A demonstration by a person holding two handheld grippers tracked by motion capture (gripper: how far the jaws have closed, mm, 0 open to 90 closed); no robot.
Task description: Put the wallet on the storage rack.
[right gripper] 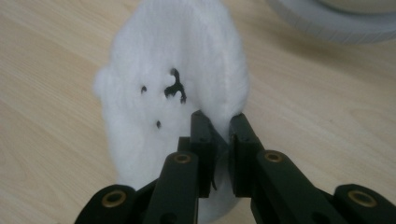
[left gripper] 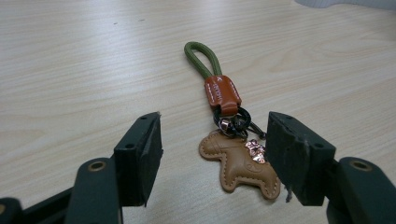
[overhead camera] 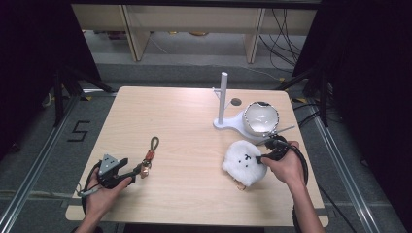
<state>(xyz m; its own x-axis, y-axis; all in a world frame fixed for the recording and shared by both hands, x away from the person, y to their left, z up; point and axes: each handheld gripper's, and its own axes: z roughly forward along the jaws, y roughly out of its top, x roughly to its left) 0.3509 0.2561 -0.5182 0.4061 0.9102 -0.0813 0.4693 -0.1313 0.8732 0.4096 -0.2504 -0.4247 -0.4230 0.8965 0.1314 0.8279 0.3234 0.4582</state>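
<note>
A white fluffy plush (overhead camera: 242,160) with a small black face lies on the right part of the table. My right gripper (overhead camera: 261,158) pinches its right edge, and in the right gripper view the gripper (right gripper: 218,123) has its jaws shut on the plush (right gripper: 177,60), fur squeezed between the pads. On the left, a keychain (overhead camera: 148,158) with a green cord loop, an orange leather tab and a tan leather charm lies flat. My left gripper (overhead camera: 136,171) rests beside its lower end. In the left gripper view the gripper (left gripper: 217,128) stands open, with the keychain (left gripper: 224,100) between the jaws, untouched.
A white stand (overhead camera: 222,99) with an upright post and a side peg rises at the back right, its base (right gripper: 336,23) just beyond the plush. A round, silver-rimmed bowl-like object (overhead camera: 261,118) sits on that base. The wooden table (overhead camera: 194,213) ends close in front of both hands.
</note>
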